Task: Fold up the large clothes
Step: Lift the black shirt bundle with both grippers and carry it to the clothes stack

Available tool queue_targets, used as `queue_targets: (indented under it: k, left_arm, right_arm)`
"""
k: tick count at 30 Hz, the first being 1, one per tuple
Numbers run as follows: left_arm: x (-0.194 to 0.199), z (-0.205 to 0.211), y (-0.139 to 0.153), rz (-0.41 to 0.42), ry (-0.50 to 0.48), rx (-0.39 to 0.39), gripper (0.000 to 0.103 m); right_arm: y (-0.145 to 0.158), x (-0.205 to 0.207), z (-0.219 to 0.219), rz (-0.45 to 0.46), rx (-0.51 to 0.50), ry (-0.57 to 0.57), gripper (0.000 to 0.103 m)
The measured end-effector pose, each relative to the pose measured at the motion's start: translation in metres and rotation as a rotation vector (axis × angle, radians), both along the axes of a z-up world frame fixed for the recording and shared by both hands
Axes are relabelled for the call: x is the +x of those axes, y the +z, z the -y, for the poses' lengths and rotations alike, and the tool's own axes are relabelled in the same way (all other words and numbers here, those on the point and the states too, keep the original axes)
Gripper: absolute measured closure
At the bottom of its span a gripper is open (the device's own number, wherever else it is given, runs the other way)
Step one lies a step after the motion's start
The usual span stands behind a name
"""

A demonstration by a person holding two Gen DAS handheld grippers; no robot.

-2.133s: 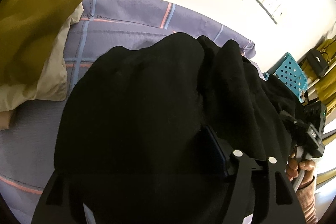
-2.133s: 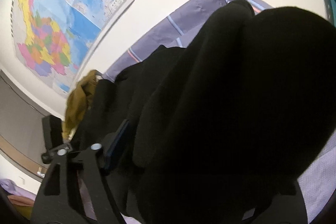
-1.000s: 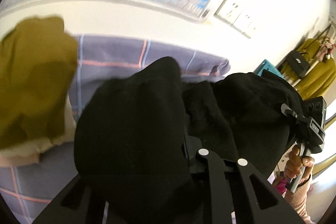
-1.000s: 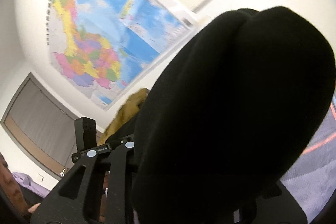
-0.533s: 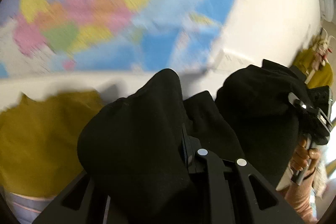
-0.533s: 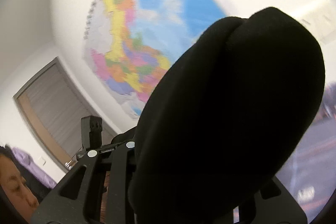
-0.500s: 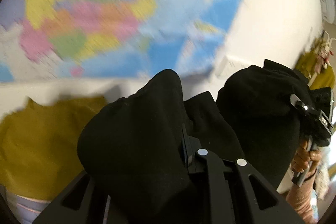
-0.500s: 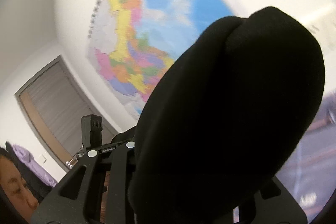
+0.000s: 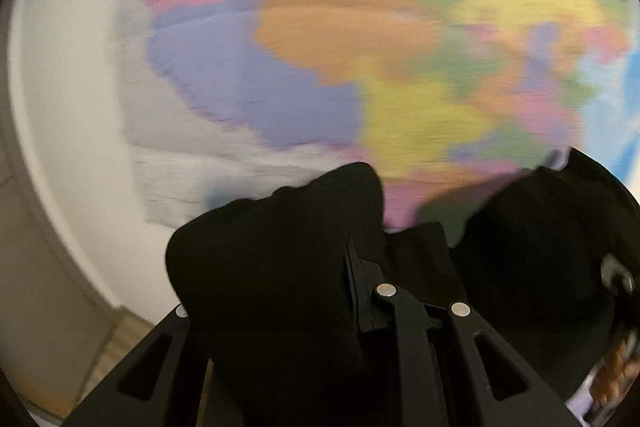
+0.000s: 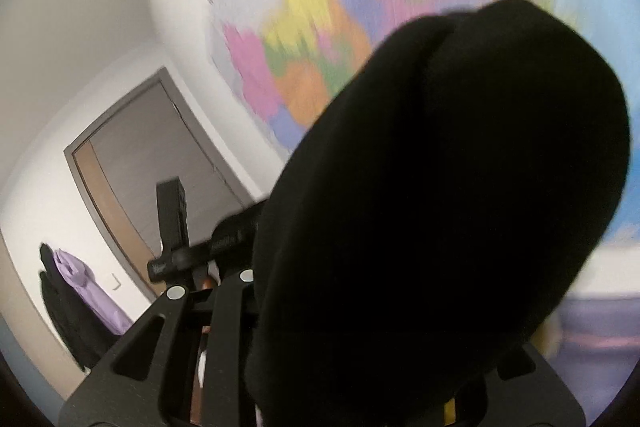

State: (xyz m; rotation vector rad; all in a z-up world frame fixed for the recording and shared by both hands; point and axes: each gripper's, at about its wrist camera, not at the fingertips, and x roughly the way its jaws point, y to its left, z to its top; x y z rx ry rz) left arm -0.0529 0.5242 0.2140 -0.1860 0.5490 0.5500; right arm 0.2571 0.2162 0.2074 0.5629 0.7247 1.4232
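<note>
I see the black garment [image 9: 276, 267] bunched over my left tool [image 9: 352, 311], whose fingers are pressed together on its cloth, held up before the blurred wall map [image 9: 360, 47]. My right tool [image 10: 360, 347] is buried under the same fabric; I cannot tell its grip. A door [image 10: 160, 155] shows behind.

Blurred colourful wall map [image 9: 400, 59] on white wall [image 10: 80, 27], grey door [image 10: 152, 163] beside.
</note>
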Motion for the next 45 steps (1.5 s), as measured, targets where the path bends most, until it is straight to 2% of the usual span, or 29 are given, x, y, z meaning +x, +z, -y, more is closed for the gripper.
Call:
queue_targets:
  k: [2,4,6,8,9,10,11,13,15,17,18,19,20,21,23,24,28,29,30,31,32,33,35,37,38,39,41,43,45]
  left_arm:
    - [0.000,-0.037,-0.031,-0.045,0.054,0.003,0.086]
    - [-0.005,-0.072,-0.076,-0.108,0.119,-0.050,0.086]
    - [-0.005,-0.105,-0.135,-0.206,0.197,-0.114,0.086]
    - [-0.008,-0.122,-0.175,-0.268,0.249,-0.134,0.086]
    - [-0.014,-0.129,-0.190,-0.265,0.259,-0.150,0.085]
    - [-0.019,-0.133,-0.196,-0.251,0.260,-0.163,0.083]
    - [-0.023,-0.135,-0.198,-0.231,0.256,-0.175,0.083]
    - [-0.032,-0.136,-0.195,-0.191,0.239,-0.182,0.080]
    - [-0.037,-0.136,-0.189,-0.173,0.230,-0.181,0.077]
    - [-0.036,-0.131,-0.185,-0.201,0.238,-0.177,0.067]
    - [-0.037,-0.127,-0.182,-0.216,0.231,-0.177,0.051]
    - [-0.035,-0.123,-0.180,-0.227,0.231,-0.160,0.037]
    - [-0.038,-0.115,-0.174,-0.244,0.245,-0.107,0.039]
    - [-0.045,-0.107,-0.170,-0.232,0.225,-0.084,0.039]
    - [-0.063,-0.096,-0.160,-0.188,0.201,-0.083,0.039]
    - [-0.070,-0.093,-0.155,-0.171,0.203,-0.093,0.039]
    - [-0.085,-0.085,-0.146,-0.158,0.254,-0.115,0.039]
    - [-0.085,-0.084,-0.146,-0.158,0.270,-0.113,0.039]
    - [-0.083,-0.084,-0.146,-0.164,0.278,-0.112,0.039]
    - [-0.081,-0.086,-0.147,-0.177,0.294,-0.116,0.039]
    - [-0.081,-0.087,-0.149,-0.182,0.307,-0.132,0.039]
    - [-0.084,-0.086,-0.148,-0.180,0.316,-0.150,0.039]
    - [-0.088,-0.091,-0.147,-0.147,0.308,-0.165,0.039]
    - [-0.090,-0.100,-0.146,-0.085,0.280,-0.213,0.039]
    - [-0.090,-0.105,-0.146,-0.074,0.299,-0.225,0.039]
    - [-0.090,-0.107,-0.146,-0.073,0.313,-0.202,0.039]
    - [-0.084,-0.106,-0.150,-0.121,0.351,-0.150,0.039]
    - [-0.075,-0.103,-0.161,-0.215,0.399,-0.098,0.037]
    - [-0.067,-0.099,-0.172,-0.293,0.412,-0.019,0.033]
  right_arm:
    - [-0.035,-0.005,-0.034,-0.030,-0.055,0.033,0.076]
    - [-0.079,-0.010,-0.063,-0.083,-0.137,0.067,0.075]
    - [-0.130,-0.018,-0.087,-0.128,-0.272,0.124,0.074]
    - [-0.153,-0.023,-0.087,-0.134,-0.316,0.138,0.066]
    - [-0.155,-0.022,-0.080,-0.119,-0.320,0.135,0.065]
    - [-0.154,-0.021,-0.075,-0.109,-0.318,0.137,0.057]
    - [-0.150,-0.020,-0.067,-0.090,-0.328,0.140,0.045]
    - [-0.142,-0.015,-0.057,-0.054,-0.341,0.136,0.032]
    - [-0.134,-0.012,-0.031,-0.014,-0.377,0.119,0.031]
    - [-0.134,0.010,-0.037,0.001,-0.382,0.108,0.031]
    - [-0.131,0.012,-0.021,0.040,-0.412,0.074,0.032]
    - [-0.124,0.015,-0.030,0.072,-0.424,0.053,0.036]
    - [-0.115,0.004,-0.026,0.132,-0.448,0.010,0.045]
    - [-0.110,0.006,-0.017,0.166,-0.467,-0.032,0.047]
    - [-0.128,0.035,0.017,0.191,-0.452,-0.062,0.049]
    - [-0.123,0.039,0.020,0.216,-0.441,-0.083,0.049]
    - [-0.131,0.027,-0.030,0.244,-0.443,-0.079,0.044]
    - [-0.133,0.032,-0.040,0.241,-0.453,-0.053,0.038]
    - [-0.146,0.046,-0.053,0.233,-0.484,-0.024,0.038]
    - [-0.135,0.042,-0.068,0.225,-0.505,-0.018,0.043]
    - [-0.147,0.045,-0.073,0.194,-0.520,0.005,0.062]
    - [-0.159,0.043,-0.078,0.147,-0.519,0.044,0.068]
    - [-0.169,0.033,-0.062,0.121,-0.515,0.052,0.084]
    - [-0.172,0.030,-0.045,0.112,-0.503,0.058,0.089]
    - [-0.175,0.030,-0.040,0.090,-0.493,0.061,0.091]
    - [-0.177,0.032,-0.037,0.070,-0.481,0.072,0.091]
    - [-0.178,0.035,-0.026,0.055,-0.475,0.076,0.094]
    - [-0.180,0.035,-0.021,0.051,-0.499,0.085,0.098]
    - [-0.177,0.032,-0.021,0.070,-0.519,0.107,0.098]
